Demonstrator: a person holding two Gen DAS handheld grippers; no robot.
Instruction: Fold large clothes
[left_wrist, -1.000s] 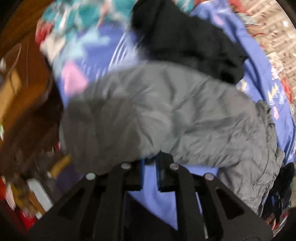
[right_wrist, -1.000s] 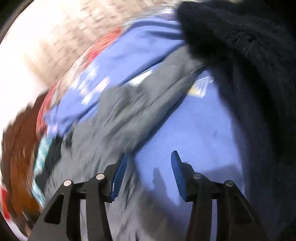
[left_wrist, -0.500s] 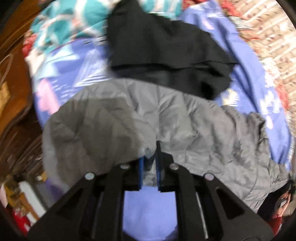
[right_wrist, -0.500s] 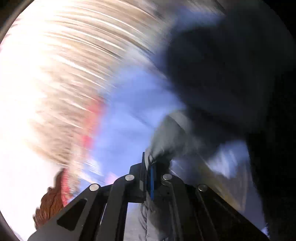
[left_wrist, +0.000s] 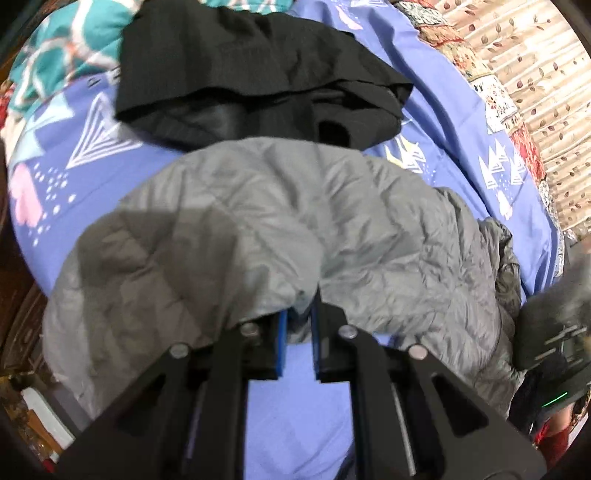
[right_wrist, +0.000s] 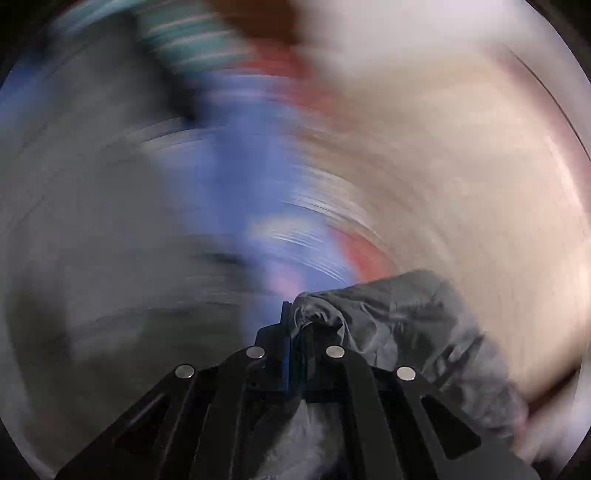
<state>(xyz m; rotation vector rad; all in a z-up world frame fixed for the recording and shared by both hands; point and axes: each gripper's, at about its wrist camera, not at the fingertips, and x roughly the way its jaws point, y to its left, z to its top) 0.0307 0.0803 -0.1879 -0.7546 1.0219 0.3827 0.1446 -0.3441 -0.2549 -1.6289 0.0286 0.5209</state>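
Lying spread across the blue patterned bed sheet (left_wrist: 458, 122): grey quilted jacket (left_wrist: 280, 221), rumpled, near hem lifting off the sheet. Left gripper (left_wrist: 298, 328) pinching that near hem, blue-padded fingers (left_wrist: 281, 343) clamping down on a fold of fabric with only a narrow gap showing between them. Right gripper (right_wrist: 295, 332) likewise closing tight on a bunched grey edge, apparently of the same jacket (right_wrist: 399, 317), fabric draping off to its right. Holding two points of one edge appears intended for carrying that edge over the body in a fold; judged as an early fold in progress, nothing yet squared. Right wrist view smearing heavily, so surroundings there not readable. Lying just beyond the jacket and touching its far edge: black garment (left_wrist: 258, 77), crumpled, likely obstructing a fold carried away from the holder. Showing further back at upper left: teal patterned bedding (left_wrist: 62, 55). Sitting at the jacket's right side: a dark bunched part of the garment, probably a sleeve or hood, needing tucking before the fold lies flat. Intruding at far right: a dark object with a green light (left_wrist: 554, 373), identity not determinable.
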